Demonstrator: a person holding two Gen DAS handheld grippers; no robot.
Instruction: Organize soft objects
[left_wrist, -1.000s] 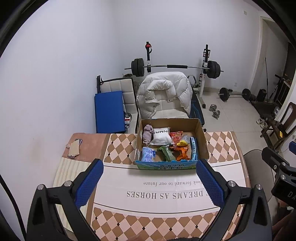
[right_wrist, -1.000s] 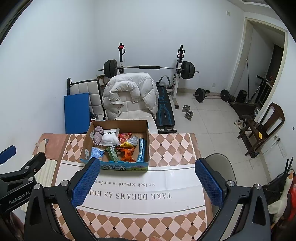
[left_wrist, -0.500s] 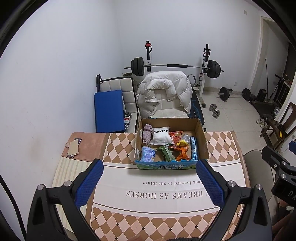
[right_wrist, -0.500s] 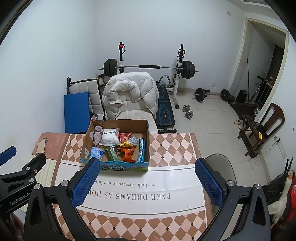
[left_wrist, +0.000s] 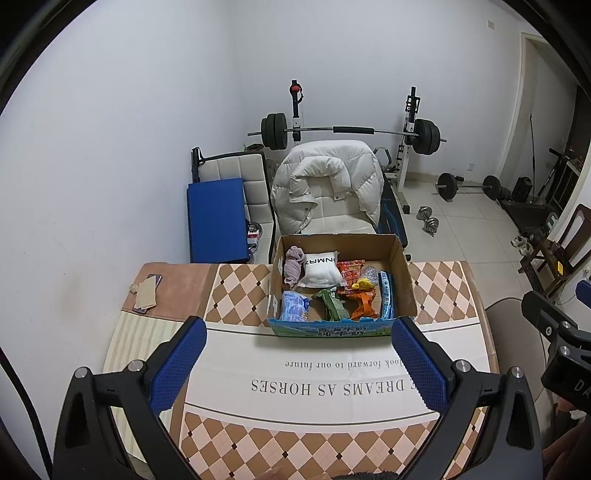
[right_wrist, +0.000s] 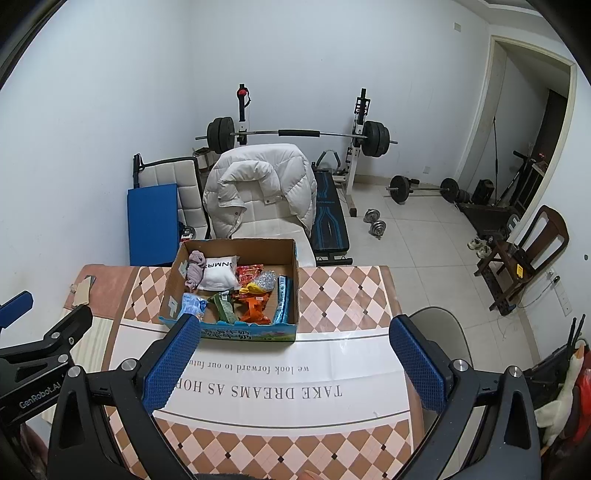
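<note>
An open cardboard box (left_wrist: 402, 273) stands at the far side of the table and also shows in the right wrist view (right_wrist: 295, 284). It holds a mauve cloth (left_wrist: 293, 263), a white pillow pack (left_wrist: 320, 268), a light blue pack (left_wrist: 293, 305), a green pack (left_wrist: 332, 303), orange and red snack bags (left_wrist: 362, 301) and a blue tube (left_wrist: 386, 297). My left gripper (left_wrist: 299, 363) is open and empty, held above the table's near side. My right gripper (right_wrist: 295, 363) is open and empty too, to the right of the left one.
The table (left_wrist: 236, 291) has a checkered cloth with a white printed band. A phone and card (left_wrist: 144, 292) lie at its far left. Behind stand a chair with a white jacket (left_wrist: 328, 188), a blue pad (left_wrist: 218, 218) and a barbell rack (left_wrist: 351, 129).
</note>
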